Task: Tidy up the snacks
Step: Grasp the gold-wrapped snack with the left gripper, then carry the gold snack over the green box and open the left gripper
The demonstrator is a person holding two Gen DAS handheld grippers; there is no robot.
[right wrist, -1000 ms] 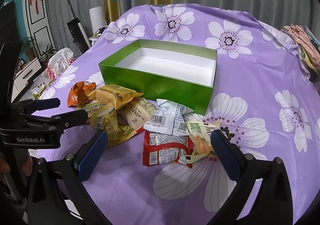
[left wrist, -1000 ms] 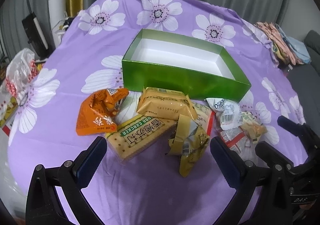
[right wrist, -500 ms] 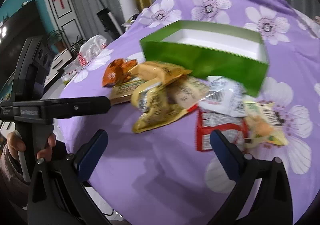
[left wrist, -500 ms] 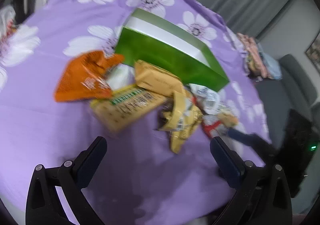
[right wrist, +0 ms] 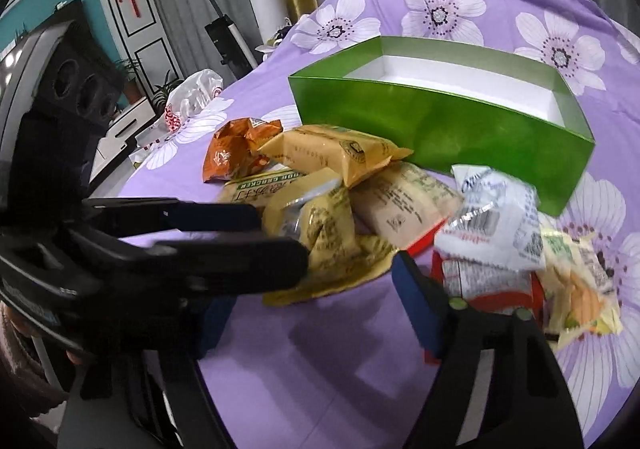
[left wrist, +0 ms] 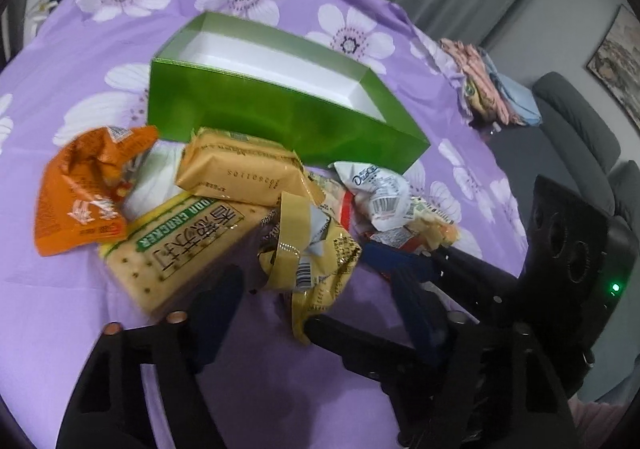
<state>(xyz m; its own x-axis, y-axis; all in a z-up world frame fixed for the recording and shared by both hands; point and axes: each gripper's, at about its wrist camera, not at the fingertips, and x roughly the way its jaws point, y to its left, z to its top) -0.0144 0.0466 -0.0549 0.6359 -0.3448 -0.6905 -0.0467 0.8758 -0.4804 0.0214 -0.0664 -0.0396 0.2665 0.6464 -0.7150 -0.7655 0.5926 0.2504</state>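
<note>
A green box (left wrist: 280, 117) (right wrist: 440, 129) with a white inside stands open on the purple flowered cloth. In front of it lies a heap of snacks: an orange packet (left wrist: 80, 193), a tan packet (left wrist: 240, 173), a soda cracker pack (left wrist: 180, 249), a white packet (right wrist: 496, 225), a red packet (right wrist: 492, 285) and a crumpled gold packet (left wrist: 316, 261) (right wrist: 328, 237). My left gripper (left wrist: 316, 313) (right wrist: 280, 239) and my right gripper (right wrist: 316, 309) (left wrist: 344, 289) both reach the gold packet from opposite sides. The jaws of both are closing, with the packet's near end between them and no pad seen pressing it.
A white plastic bag (right wrist: 192, 97) lies at the table's far left edge. Folded clothes (left wrist: 488, 89) sit at the far right edge, and a grey sofa (left wrist: 580, 129) stands behind them. A yellow-green packet (right wrist: 580, 289) lies right of the red one. Bare cloth shows in front of the heap.
Both grippers have sunk and come closer to the heap, tilting down. Their jaws have narrowed. Each gripper now shows close in the other's view, at the gold packet.
</note>
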